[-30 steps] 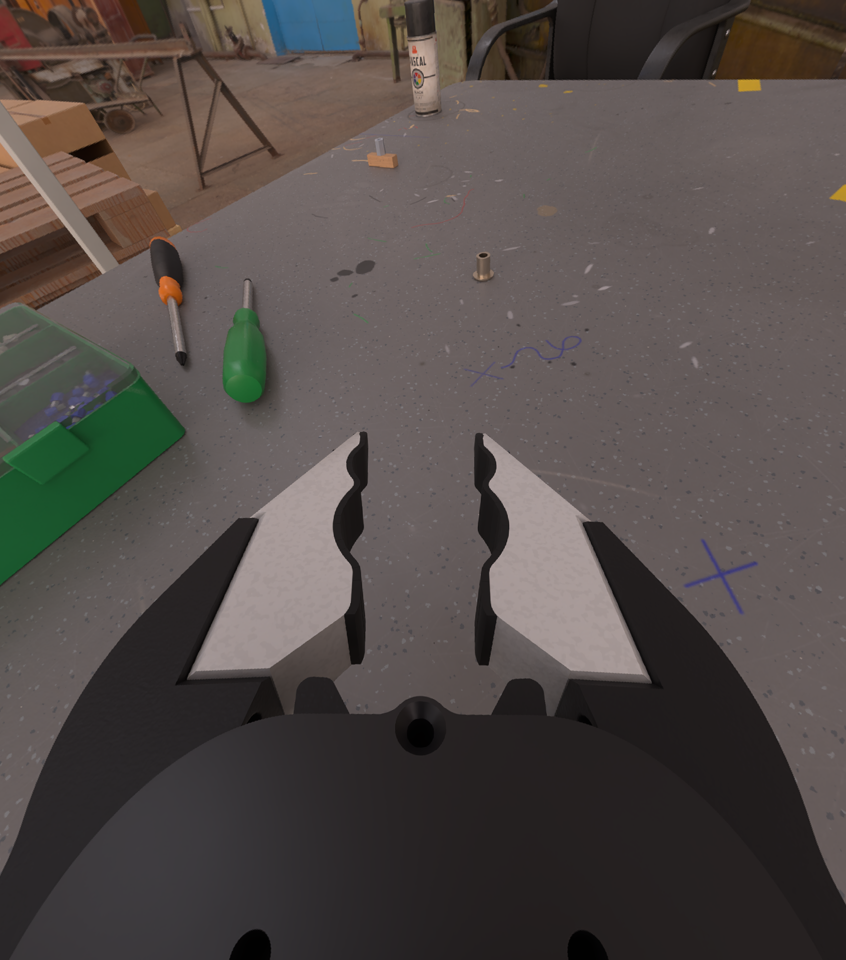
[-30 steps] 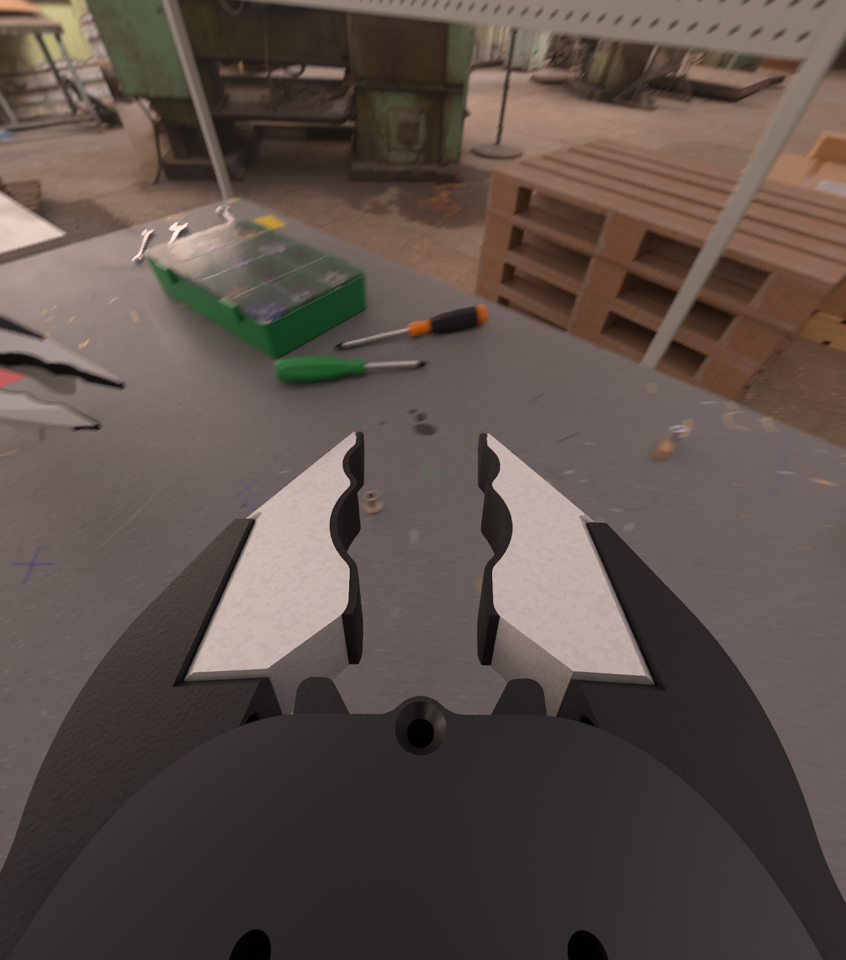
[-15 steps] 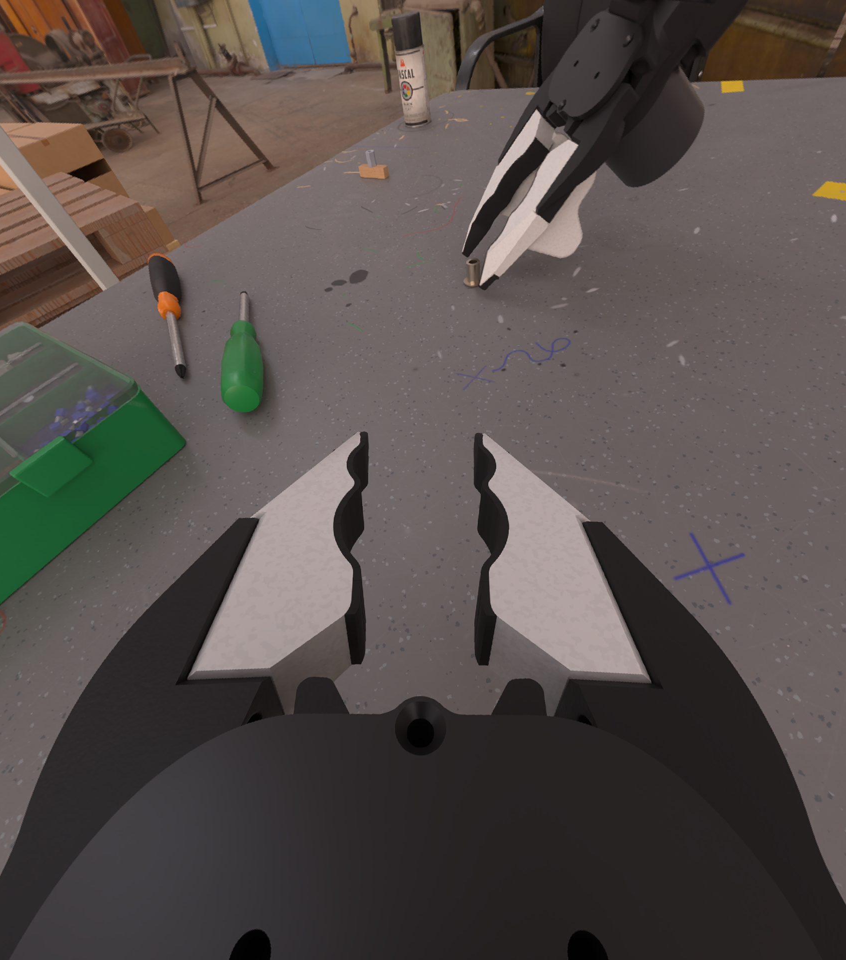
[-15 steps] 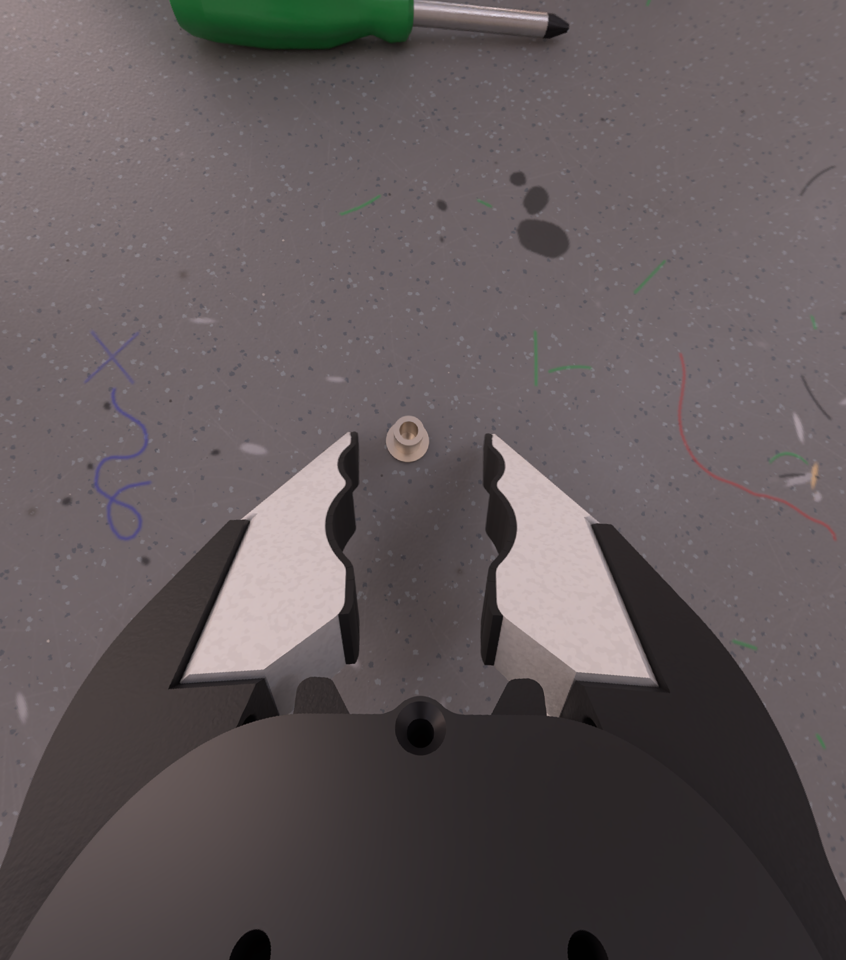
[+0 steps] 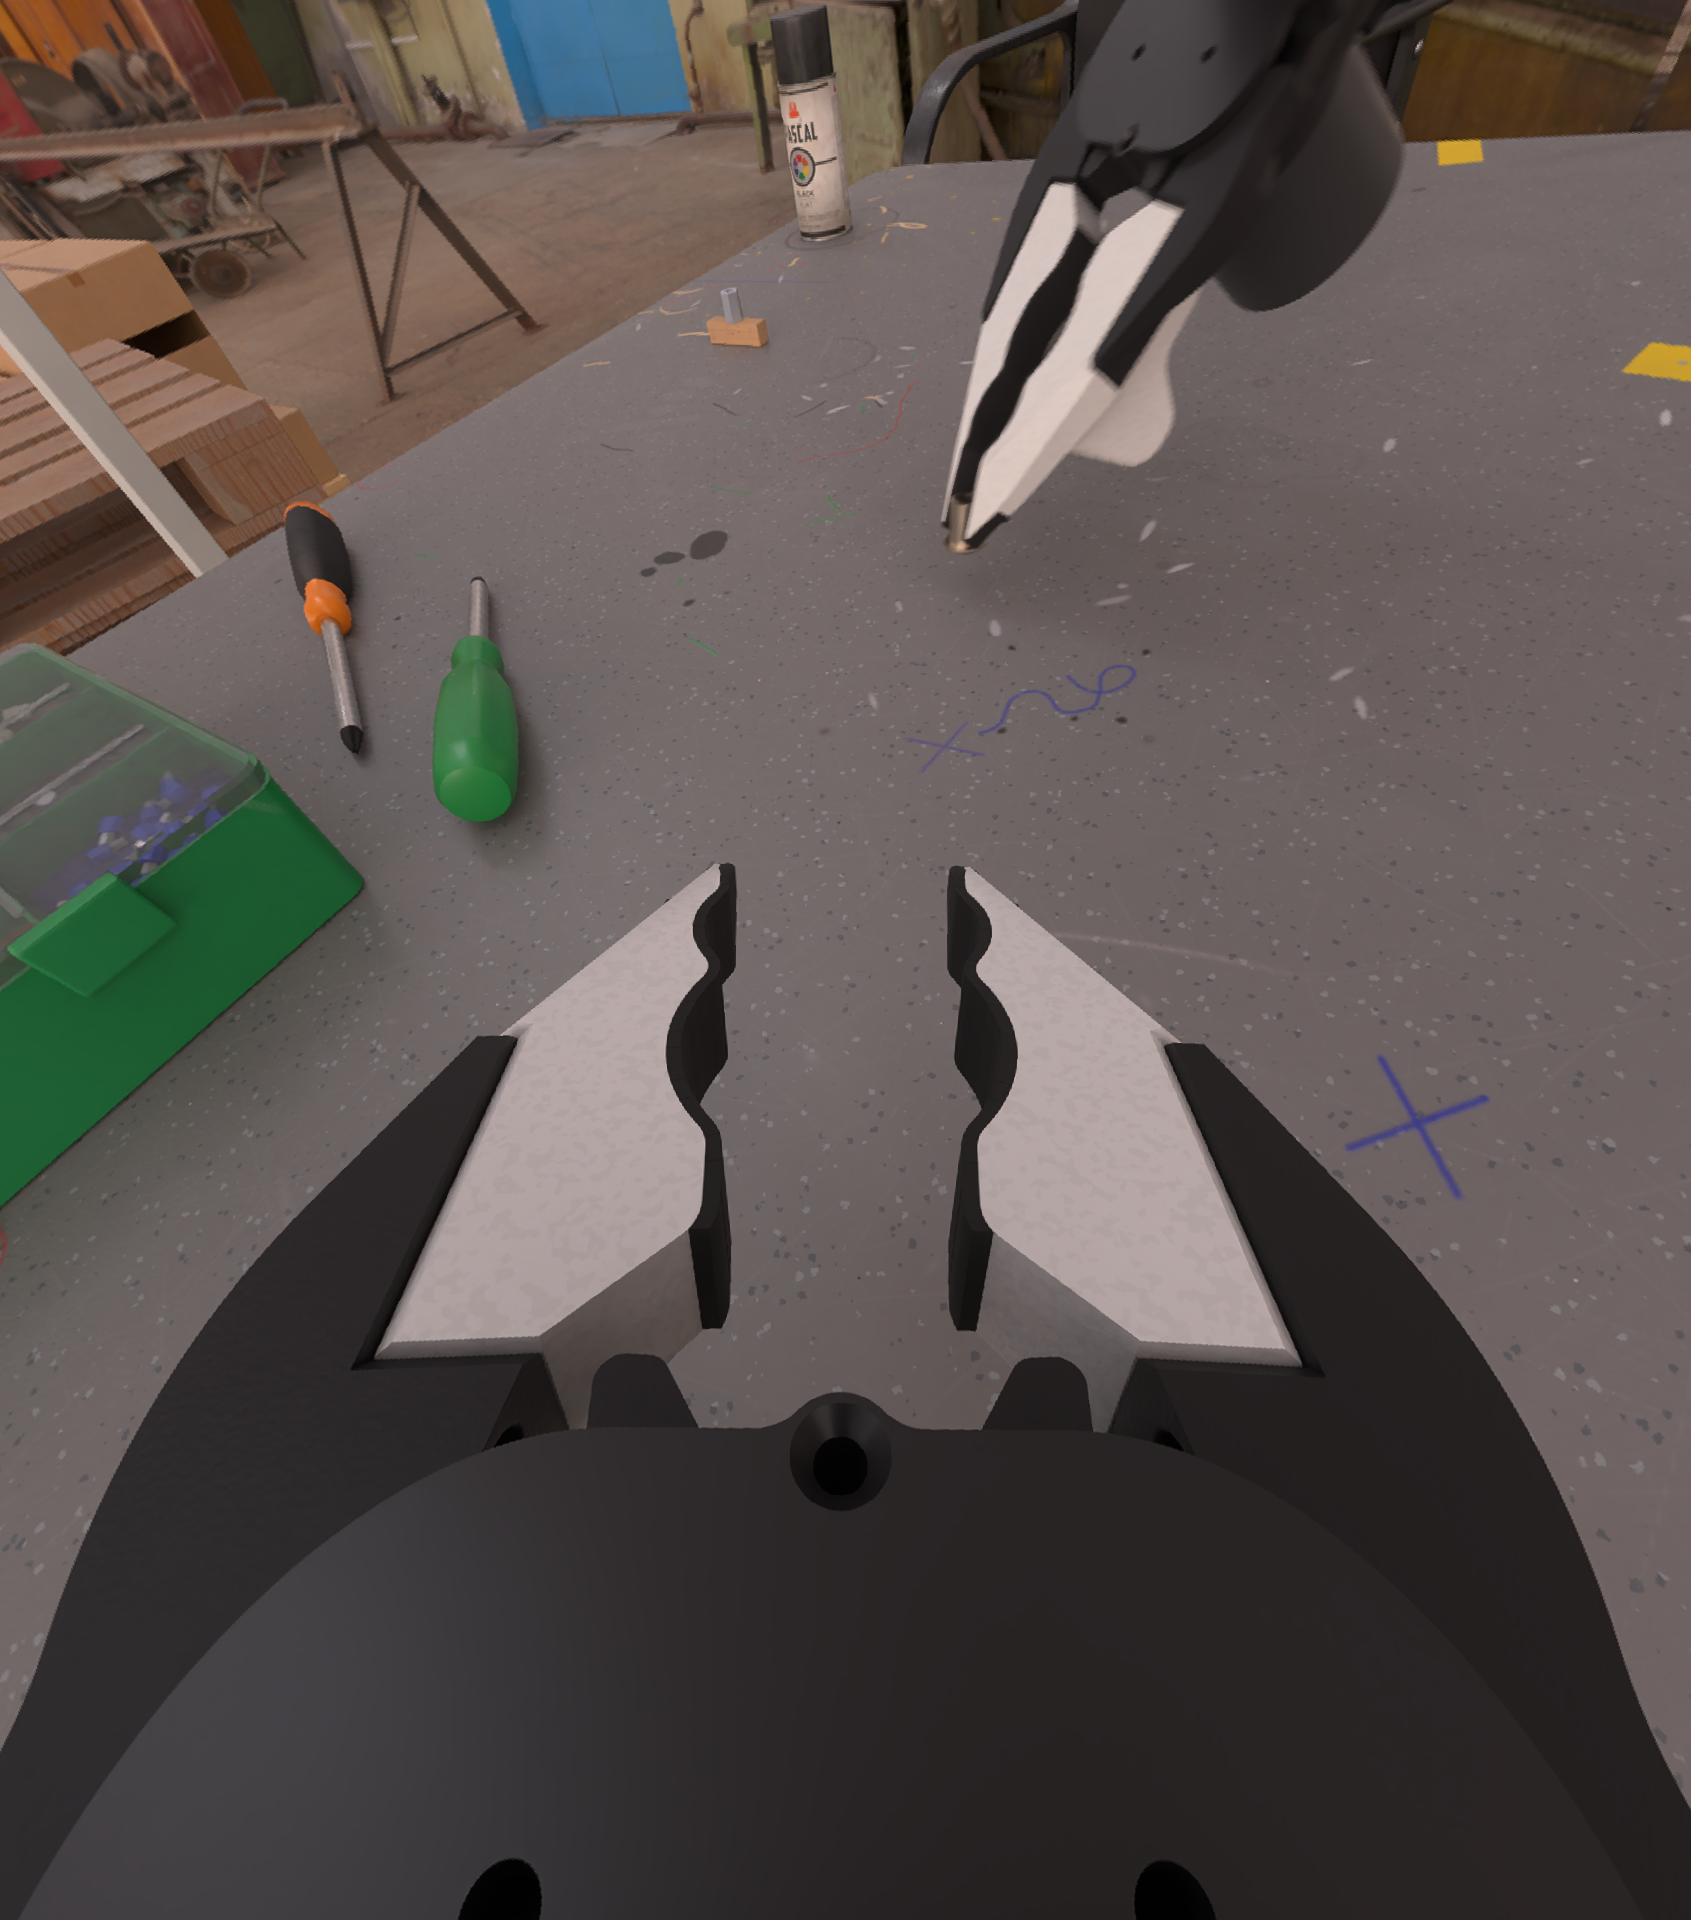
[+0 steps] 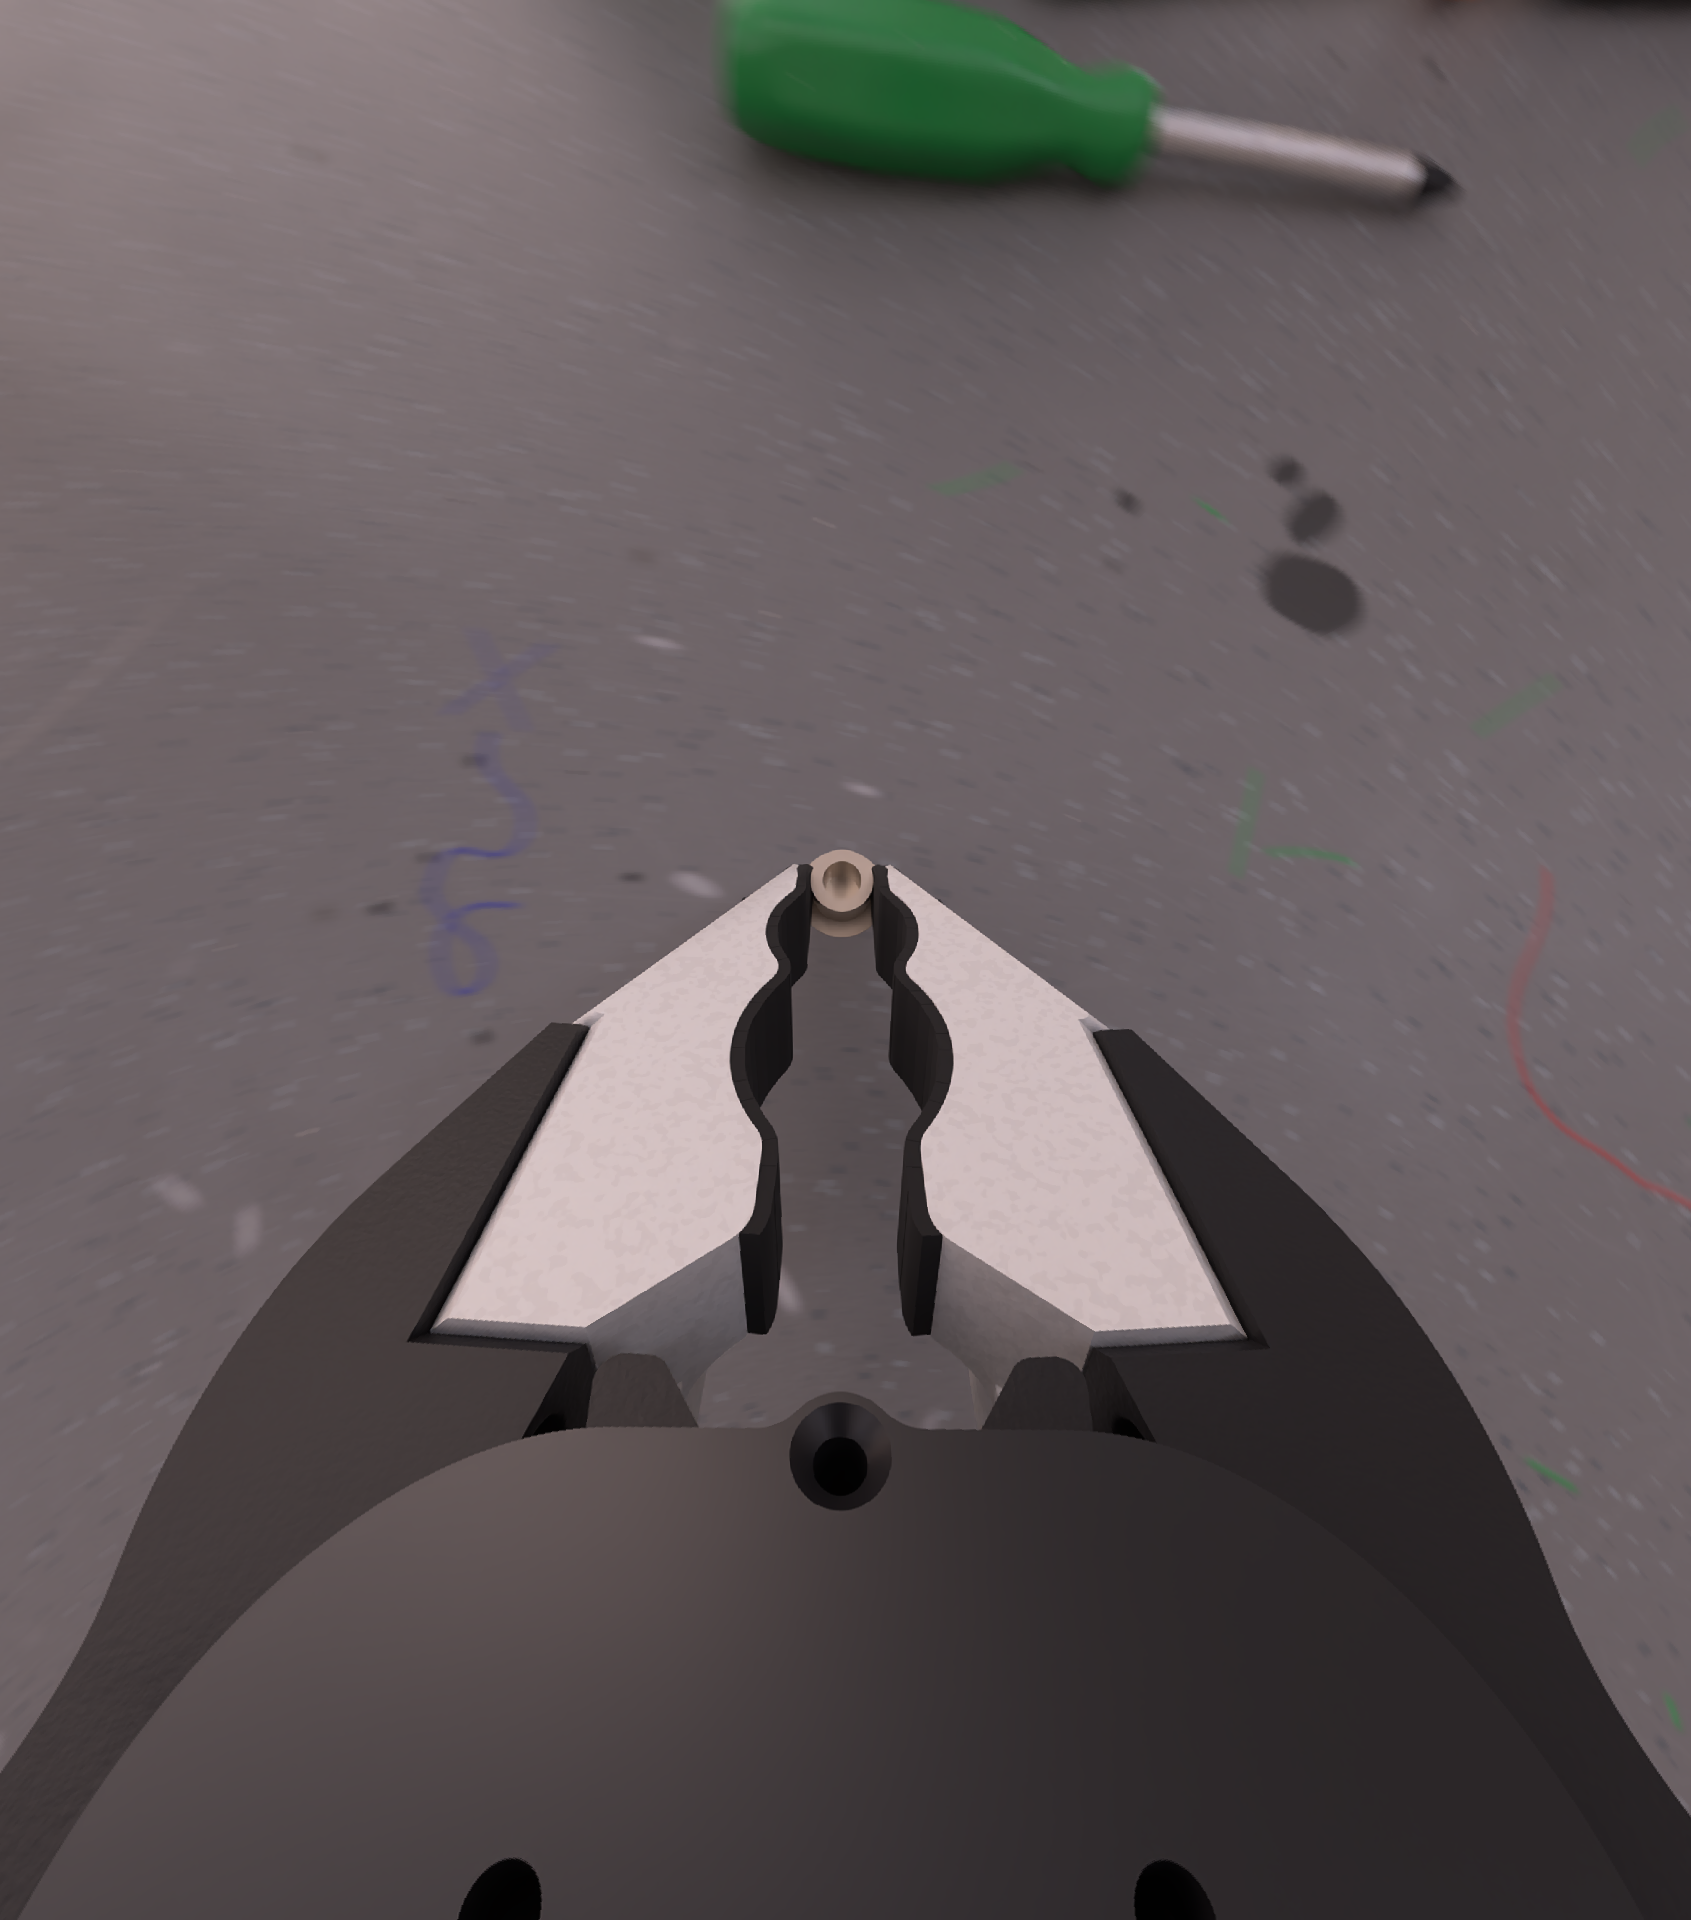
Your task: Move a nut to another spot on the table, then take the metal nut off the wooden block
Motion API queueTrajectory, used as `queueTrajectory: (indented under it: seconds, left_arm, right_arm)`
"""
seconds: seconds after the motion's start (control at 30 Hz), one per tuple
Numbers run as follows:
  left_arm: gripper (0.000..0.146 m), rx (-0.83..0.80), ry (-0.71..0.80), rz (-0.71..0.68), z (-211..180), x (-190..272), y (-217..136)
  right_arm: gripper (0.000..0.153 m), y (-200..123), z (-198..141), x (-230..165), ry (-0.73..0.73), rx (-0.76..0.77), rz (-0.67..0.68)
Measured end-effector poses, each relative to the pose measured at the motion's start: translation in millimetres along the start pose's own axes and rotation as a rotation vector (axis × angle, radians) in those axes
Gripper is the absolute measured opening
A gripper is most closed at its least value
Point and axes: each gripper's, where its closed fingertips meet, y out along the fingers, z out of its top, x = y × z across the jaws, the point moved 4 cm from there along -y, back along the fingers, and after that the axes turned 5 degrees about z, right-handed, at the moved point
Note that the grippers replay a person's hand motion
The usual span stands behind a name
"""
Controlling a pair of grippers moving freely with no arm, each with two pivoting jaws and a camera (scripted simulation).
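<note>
A small brass-coloured flanged nut (image 6: 841, 891) is pinched between the tips of my right gripper (image 6: 842, 878), which is shut on it just above the grey table. In the left wrist view the right gripper (image 5: 971, 520) points steeply down at mid table with the nut (image 5: 958, 516) at its tips. A small wooden block (image 5: 737, 331) with a metal nut (image 5: 729, 302) standing on it sits far back near the table's left edge. My left gripper (image 5: 841, 883) is open and empty, low over the near table.
A green-handled screwdriver (image 5: 474, 727) and an orange-and-black screwdriver (image 5: 327, 613) lie left of centre. A green parts box with a clear lid (image 5: 41, 914) is at the near left. A spray can (image 5: 810, 135) stands at the far edge. Blue pen marks (image 5: 1417, 1122) are on the table.
My right gripper came down over the nut and closed its fingers on it; it was open around it half a second ago. My left gripper has barely moved.
</note>
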Motion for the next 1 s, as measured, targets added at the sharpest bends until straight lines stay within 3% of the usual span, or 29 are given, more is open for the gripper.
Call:
queueTrajectory:
  seconds: [0.17,0.3,0.93,0.97,1.0]
  left_arm:
    - [0.041,-0.005,-0.006,-0.006,-1,0,1]
    - [0.041,-0.008,-0.003,-0.006,-2,0,2]
    - [0.041,-0.012,-0.004,0.0,-3,0,2]
    - [0.041,-0.013,-0.004,0.001,-3,0,2]
    - [0.041,-0.013,-0.004,0.001,-3,0,2]
  right_arm:
    - [0.011,-11,3,-75,-0.198,0.027,0.189]
    - [0.011,-2,-10,-110,-0.259,-0.028,0.241]
    - [0.011,11,-21,-111,-0.257,-0.082,0.23]
    - [0.012,11,-21,-111,-0.258,-0.08,0.225]
    - [0.027,11,-21,-111,-0.258,-0.078,0.22]
